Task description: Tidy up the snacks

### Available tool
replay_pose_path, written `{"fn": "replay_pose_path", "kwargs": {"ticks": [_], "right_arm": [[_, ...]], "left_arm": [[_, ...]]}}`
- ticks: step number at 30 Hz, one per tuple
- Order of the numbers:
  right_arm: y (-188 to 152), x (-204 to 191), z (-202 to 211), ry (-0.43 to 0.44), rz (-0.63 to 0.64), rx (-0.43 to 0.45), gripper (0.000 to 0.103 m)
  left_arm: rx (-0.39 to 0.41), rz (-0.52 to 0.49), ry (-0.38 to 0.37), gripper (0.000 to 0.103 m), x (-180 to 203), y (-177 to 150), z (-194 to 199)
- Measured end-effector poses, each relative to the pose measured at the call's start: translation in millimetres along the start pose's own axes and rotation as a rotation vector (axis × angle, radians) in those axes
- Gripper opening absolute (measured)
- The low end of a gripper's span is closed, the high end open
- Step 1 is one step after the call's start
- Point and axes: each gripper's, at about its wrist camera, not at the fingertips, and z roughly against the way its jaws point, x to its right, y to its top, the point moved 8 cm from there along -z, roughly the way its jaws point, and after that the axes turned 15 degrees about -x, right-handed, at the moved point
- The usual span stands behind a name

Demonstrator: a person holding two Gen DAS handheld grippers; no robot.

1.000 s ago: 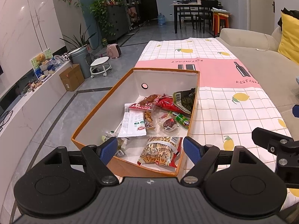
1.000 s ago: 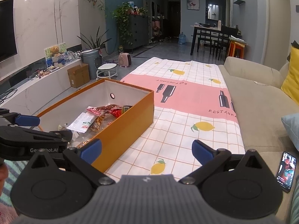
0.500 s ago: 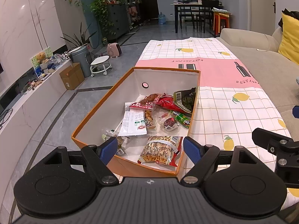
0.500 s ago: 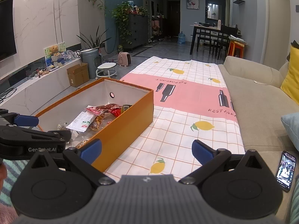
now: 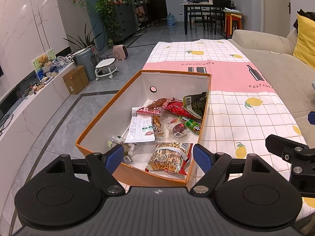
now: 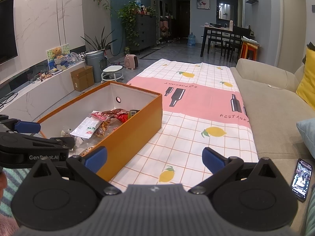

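An orange box (image 5: 137, 175) with white inner walls stands on the lemon-print tablecloth (image 5: 242, 116). Several snack packets lie in it: a bag of yellow sticks (image 5: 170, 156), a white sachet (image 5: 140, 127), a red packet (image 5: 178, 107), a dark green bag (image 5: 195, 103) and a green tube (image 5: 192, 124). My left gripper (image 5: 158, 155) hovers open over the box's near end, holding nothing. My right gripper (image 6: 154, 158) is open and empty above the cloth, just right of the box (image 6: 128, 139). The snacks (image 6: 102, 122) show over the box wall.
A beige sofa (image 6: 275, 108) with a yellow cushion (image 6: 307, 78) runs along the right. A phone (image 6: 301, 179) lies at the sofa's near end. Left of the table is grey floor with a stool (image 5: 105, 66), a cardboard carton (image 5: 75, 79) and a bin (image 5: 85, 62).
Both grippers drifted slightly; the box and snacks sit a little lower in the left wrist view. Both grippers stay open and empty.
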Motion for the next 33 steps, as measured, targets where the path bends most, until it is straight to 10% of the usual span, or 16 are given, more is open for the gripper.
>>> {"fn": "replay_pose_path", "kwargs": {"ticks": [33], "right_arm": [[0.0,0.5,0.1,0.001,-0.001,-0.001,0.099]], "left_arm": [[0.004,0.003,0.009,0.093,1.8,-0.2,0.0]]}}
